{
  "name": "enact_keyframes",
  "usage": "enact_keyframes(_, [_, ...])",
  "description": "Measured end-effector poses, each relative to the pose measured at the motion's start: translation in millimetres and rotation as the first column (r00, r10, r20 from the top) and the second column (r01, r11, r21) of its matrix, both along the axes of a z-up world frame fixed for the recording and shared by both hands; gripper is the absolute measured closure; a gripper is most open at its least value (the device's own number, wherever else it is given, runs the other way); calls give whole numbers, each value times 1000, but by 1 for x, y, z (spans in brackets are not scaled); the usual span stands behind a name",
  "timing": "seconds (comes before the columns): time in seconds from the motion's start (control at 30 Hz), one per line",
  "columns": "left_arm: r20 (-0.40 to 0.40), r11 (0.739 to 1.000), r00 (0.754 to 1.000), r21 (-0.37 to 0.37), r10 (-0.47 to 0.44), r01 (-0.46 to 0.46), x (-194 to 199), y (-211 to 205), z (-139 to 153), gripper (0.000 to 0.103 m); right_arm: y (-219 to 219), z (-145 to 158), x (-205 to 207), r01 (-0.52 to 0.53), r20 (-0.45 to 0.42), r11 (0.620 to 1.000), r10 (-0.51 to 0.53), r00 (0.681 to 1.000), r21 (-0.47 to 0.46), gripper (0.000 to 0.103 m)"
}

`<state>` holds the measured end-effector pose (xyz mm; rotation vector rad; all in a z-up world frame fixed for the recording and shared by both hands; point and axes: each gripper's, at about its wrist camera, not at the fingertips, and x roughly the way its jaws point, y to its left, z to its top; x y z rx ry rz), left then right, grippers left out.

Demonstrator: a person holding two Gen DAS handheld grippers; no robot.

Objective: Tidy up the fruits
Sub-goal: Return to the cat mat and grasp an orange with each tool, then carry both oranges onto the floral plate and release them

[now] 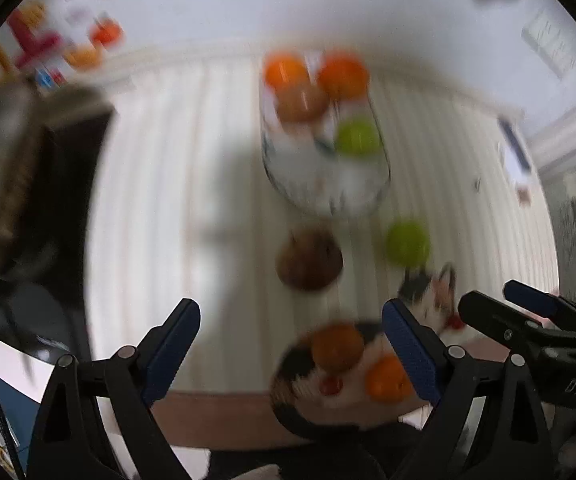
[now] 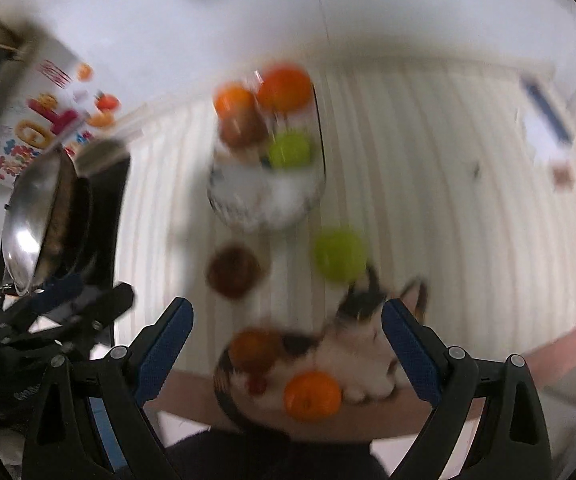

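Two grippers are up and both stand wide apart with nothing between their blue pads: my left gripper (image 1: pixel 292 344) and my right gripper (image 2: pixel 288 344). The frames are smeared, so fine detail is lost.

Nearest, at six o'clock from each claw, sits a cat-patterned plate (image 2: pixel 352 344) at the table's near edge, carrying a brownish-orange fruit (image 2: pixel 254 350), a bright orange (image 2: pixel 313 396) and a small red thing (image 2: pixel 258 384) that I cannot identify. In the left wrist view the same plate (image 1: pixel 288 376) lies toward five o'clock, partly behind the right-hand finger.

Next out on the striped white tabletop (image 2: pixel 428 200) are two loose fruits, apart from each other: a dark brown round fruit (image 2: pixel 234 270) near twelve o'clock, and a green apple (image 2: pixel 340 254) at about one o'clock, just beyond the plate's far rim.

Farthest is a clear glass bowl (image 2: pixel 256 204), already holding two oranges (image 2: pixel 286 88), a brown fruit (image 2: pixel 242 128) and a green apple (image 2: pixel 290 148).

I judge the loose pair belong in that bowl. Both are round, so no long axis matters. The green apple lies on the right side in both views, which favours my right hand; the brown fruit is nearly dead ahead of my left.
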<state>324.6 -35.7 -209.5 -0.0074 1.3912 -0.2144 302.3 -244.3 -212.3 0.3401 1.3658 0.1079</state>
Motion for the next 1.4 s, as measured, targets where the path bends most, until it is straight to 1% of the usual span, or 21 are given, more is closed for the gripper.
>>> enact_keyframes(0.07, [-83, 999, 996, -20, -27, 25, -1, -10, -26, 10, -13, -31, -9, 49, -74, 998, -46, 996, 44, 6])
enact_keyframes(0.1, [-138, 999, 990, -26, -30, 26, -2, -16, -43, 10, -17, -43, -13, 67, -97, 997, -62, 993, 47, 6])
enact_keyframes(0.13, [-171, 999, 985, -36, -34, 29, -3, -20, -54, 10, -23, -56, -18, 90, -122, 995, -84, 989, 46, 6])
enact_keyframes(0.27, [-285, 998, 957, -56, -45, 30, -2, -38, -99, 11, -38, -84, -31, 160, -191, 983, -141, 971, 85, 6])
enact_keyframes(0.3, [-302, 998, 952, -54, -49, 34, -3, -42, -107, 20, -40, -89, -34, 173, -204, 980, -150, 967, 98, 6])
enact_keyframes(0.33, [-311, 998, 949, -46, -51, 38, -3, -45, -114, 37, -42, -94, -36, 186, -220, 976, -157, 963, 114, 6])
enact_keyframes(0.37, [-318, 997, 946, -62, -55, 37, -3, -47, -118, 42, -42, -97, -38, 194, -233, 973, -161, 959, 127, 6])
enact_keyframes(0.4, [-325, 997, 944, -77, -53, 30, -4, -47, -119, 51, -43, -101, -39, 203, -247, 968, -163, 955, 147, 6])
enact_keyframes(0.47, [-307, 998, 950, -48, -46, 33, -6, -46, -116, 51, -40, -108, -39, 212, -289, 960, -154, 945, 183, 6])
enact_keyframes(0.5, [-279, 999, 959, -23, -49, 44, -9, -43, -111, 51, -39, -111, -39, 214, -305, 957, -148, 941, 195, 6])
enact_keyframes(0.53, [-270, 999, 962, -8, -48, 48, -10, -39, -108, 51, -36, -116, -42, 213, -325, 955, -139, 935, 204, 6])
enact_keyframes(0.67, [-277, 999, 961, 33, -20, 30, -15, -18, -107, 51, -17, -133, -48, 159, -395, 965, -66, 916, 208, 6])
enact_keyframes(0.73, [-285, 999, 959, 45, -1, 14, -19, -10, -110, 51, -5, -141, -50, 123, -415, 971, -28, 909, 205, 14])
enact_keyframes(0.77, [-290, 999, 957, 49, 6, 9, -20, -7, -112, 51, 0, -145, -51, 109, -420, 973, -14, 907, 204, 17])
enact_keyframes(0.8, [-295, 999, 955, 50, 18, -3, -22, -4, -114, 51, 6, -147, -51, 86, -420, 977, 5, 908, 197, 24])
enact_keyframes(0.83, [-293, 999, 956, 43, 26, -14, -23, -3, -113, 51, 11, -148, -50, 60, -415, 981, 23, 910, 187, 35])
enact_keyframes(0.87, [-294, 999, 955, 44, 33, -21, -24, -2, -113, 51, 17, -148, -49, 28, -406, 986, 42, 913, 166, 37])
enact_keyframes(0.93, [-291, 999, 956, 43, 44, -32, -24, 2, -113, 51, 27, -143, -47, -29, -371, 991, 75, 926, 128, 38])
enact_keyframes(1.0, [-286, 998, 957, 44, 48, -37, -26, 5, -113, 51, 36, -135, -42, -88, -326, 994, 103, 940, 58, 38])
enact_keyframes(1.13, [-284, 998, 957, 45, 55, -44, -19, 15, -114, 51, 43, -125, -29, -140, -260, 990, 130, 957, -22, 38])
enact_keyframes(1.4, [-284, 997, 957, 50, 63, -51, -16, 18, -117, 51, 44, -128, -23, -129, -269, 991, 119, 956, -20, 36])
